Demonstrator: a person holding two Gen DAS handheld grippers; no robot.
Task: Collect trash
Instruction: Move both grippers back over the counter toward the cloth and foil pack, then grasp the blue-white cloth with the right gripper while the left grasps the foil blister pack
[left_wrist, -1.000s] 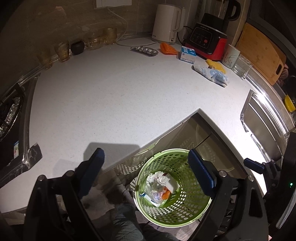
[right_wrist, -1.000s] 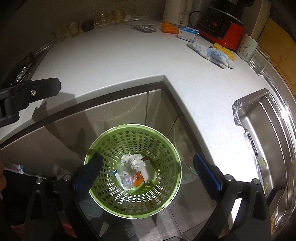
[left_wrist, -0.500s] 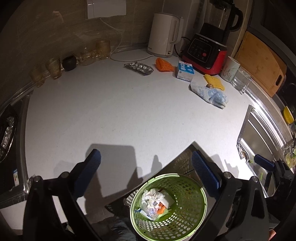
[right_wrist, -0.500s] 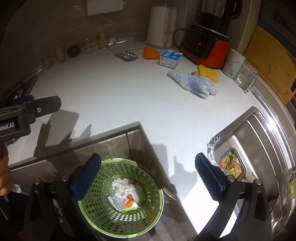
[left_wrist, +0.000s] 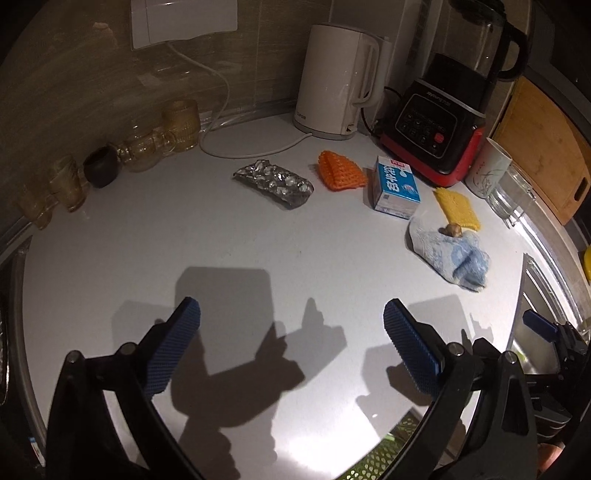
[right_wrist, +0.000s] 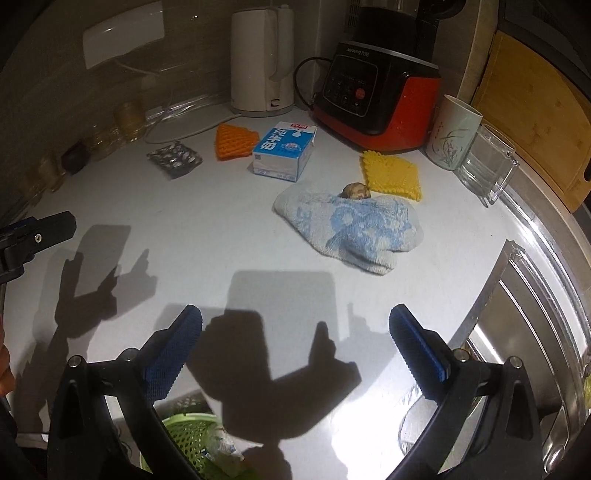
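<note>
Beyond left tongs (left_wrist: 291, 315) | milk carton (left_wrist: 396, 189) well apart | tongs empty

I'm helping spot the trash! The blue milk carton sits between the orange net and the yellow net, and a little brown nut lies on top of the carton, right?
Almost. The milk carton does sit between the orange net and the yellow net, but the little brown nut lies at the edge of the blue towel, not on the carton. The right wrist view shows it.

both grippers swung away from the green basket (right_wrist: 192, 435) and out over the white countertop (left_wrist: 184, 236) — the left gripper (left_wrist: 291, 332) with jaws just opened wider, nothing between them, the right gripper (right_wrist: 295, 336) alongside.
</note>
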